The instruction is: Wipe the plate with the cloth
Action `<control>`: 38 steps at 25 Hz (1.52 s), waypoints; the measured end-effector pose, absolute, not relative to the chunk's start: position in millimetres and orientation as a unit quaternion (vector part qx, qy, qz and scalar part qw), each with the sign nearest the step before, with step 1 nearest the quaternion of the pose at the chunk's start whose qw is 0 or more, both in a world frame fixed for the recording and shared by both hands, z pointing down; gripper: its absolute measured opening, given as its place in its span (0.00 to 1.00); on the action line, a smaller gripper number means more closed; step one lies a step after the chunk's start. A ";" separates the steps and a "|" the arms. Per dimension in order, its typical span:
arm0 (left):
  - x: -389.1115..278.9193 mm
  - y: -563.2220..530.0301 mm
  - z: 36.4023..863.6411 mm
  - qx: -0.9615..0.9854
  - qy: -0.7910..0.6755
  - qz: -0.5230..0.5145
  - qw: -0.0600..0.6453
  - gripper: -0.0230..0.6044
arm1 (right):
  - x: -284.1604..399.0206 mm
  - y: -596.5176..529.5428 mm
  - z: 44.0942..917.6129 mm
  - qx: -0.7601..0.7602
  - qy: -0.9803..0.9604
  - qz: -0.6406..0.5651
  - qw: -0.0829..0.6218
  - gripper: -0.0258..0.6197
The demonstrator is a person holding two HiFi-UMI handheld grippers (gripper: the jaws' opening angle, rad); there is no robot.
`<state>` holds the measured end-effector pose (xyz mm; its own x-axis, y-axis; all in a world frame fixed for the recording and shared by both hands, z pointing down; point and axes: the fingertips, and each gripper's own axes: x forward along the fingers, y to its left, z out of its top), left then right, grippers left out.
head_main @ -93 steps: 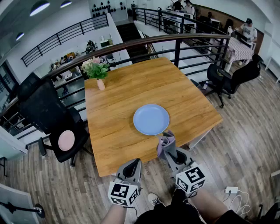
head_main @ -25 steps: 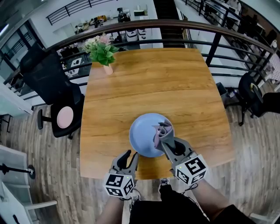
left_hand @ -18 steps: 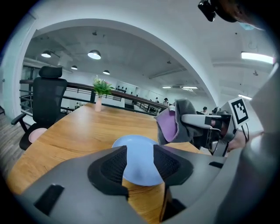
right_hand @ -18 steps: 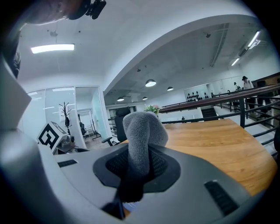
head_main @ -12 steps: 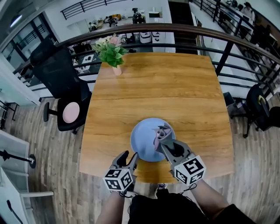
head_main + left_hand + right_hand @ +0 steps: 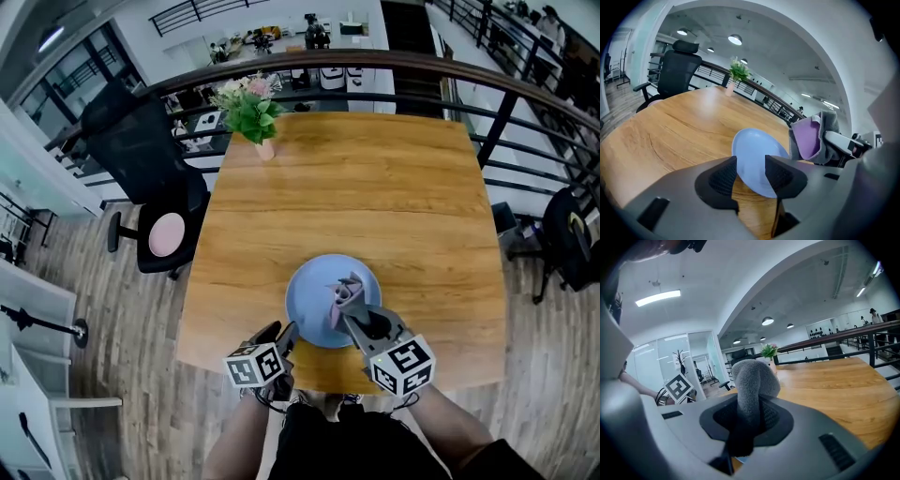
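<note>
Just one plate point(image 6: 307, 302), one cloth point(image 6: 341, 292)

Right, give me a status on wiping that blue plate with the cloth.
Done: the folded grey-and-purple cloth is clamped in the right gripper over the round pale-blue plate on the wooden table. In hand: the left gripper, jaws just opened and empty, lines up with the plate's near rim. Left: steadying the plate and the wiping itself; cloth-to-plate contact can't be confirmed.

Wooden table point(image 6: 356, 187), black office chair point(image 6: 141, 159), railing point(image 6: 375, 66), plank floor point(image 6: 112, 375).
</note>
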<state>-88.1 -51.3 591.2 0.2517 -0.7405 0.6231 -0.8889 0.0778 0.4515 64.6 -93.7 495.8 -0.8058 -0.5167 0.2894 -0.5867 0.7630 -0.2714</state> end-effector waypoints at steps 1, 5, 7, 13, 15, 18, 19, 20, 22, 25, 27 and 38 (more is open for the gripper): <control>-86.8 -53.2 595.4 0.673 -0.602 0.091 0.421 0.36 | 64.2 -93.6 498.4 0.294 -0.934 0.178 0.101 0.15; -84.8 -62.0 612.2 0.668 -0.585 0.093 0.450 0.36 | 59.1 -93.2 508.0 0.294 -0.930 0.191 0.110 0.15; -85.4 -66.4 620.3 0.665 -0.576 0.094 0.466 0.36 | 55.2 -93.6 514.2 0.295 -0.927 0.199 0.116 0.15; -90.0 -79.6 642.1 0.666 -0.552 0.120 0.488 0.34 | 43.7 -99.3 530.5 0.311 -0.917 0.212 0.132 0.15; -93.2 -84.1 650.3 0.666 -0.542 0.127 0.497 0.34 | 37.5 -101.7 536.3 0.316 -0.913 0.217 0.139 0.15; -96.5 -91.1 660.8 0.668 -0.528 0.138 0.506 0.33 | 27.7 -107.1 543.7 0.320 -0.909 0.221 0.148 0.15; -97.3 -93.1 663.8 0.669 -0.523 0.141 0.508 0.32 | 24.1 -109.1 546.3 0.321 -0.908 0.222 0.151 0.15; -97.9 -94.8 666.3 0.670 -0.520 0.143 0.510 0.31 | 20.7 -111.1 548.9 0.321 -0.907 0.223 0.154 0.15; -98.7 -97.8 669.9 0.672 -0.514 0.145 0.514 0.30 | 14.4 -114.8 553.1 0.322 -0.906 0.227 0.158 0.15; -99.8 -99.5 672.2 0.675 -0.504 0.149 0.519 0.28 | 4.0 -117.9 557.7 0.318 -0.904 0.230 0.167 0.15; -100.2 -99.7 672.1 0.678 -0.496 0.152 0.521 0.25 | -3.8 -119.5 560.8 0.313 -0.905 0.229 0.174 0.15; -97.8 -103.4 675.3 0.676 -0.494 0.171 0.519 0.17 | -39.0 -129.7 593.7 0.279 -0.905 0.224 0.230 0.15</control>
<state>-97.8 -103.4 675.3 0.4533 -0.4908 0.7441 -0.8456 0.0271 0.5331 -39.0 -129.7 593.7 -0.7384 -0.4032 0.5405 -0.6086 0.7437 -0.2766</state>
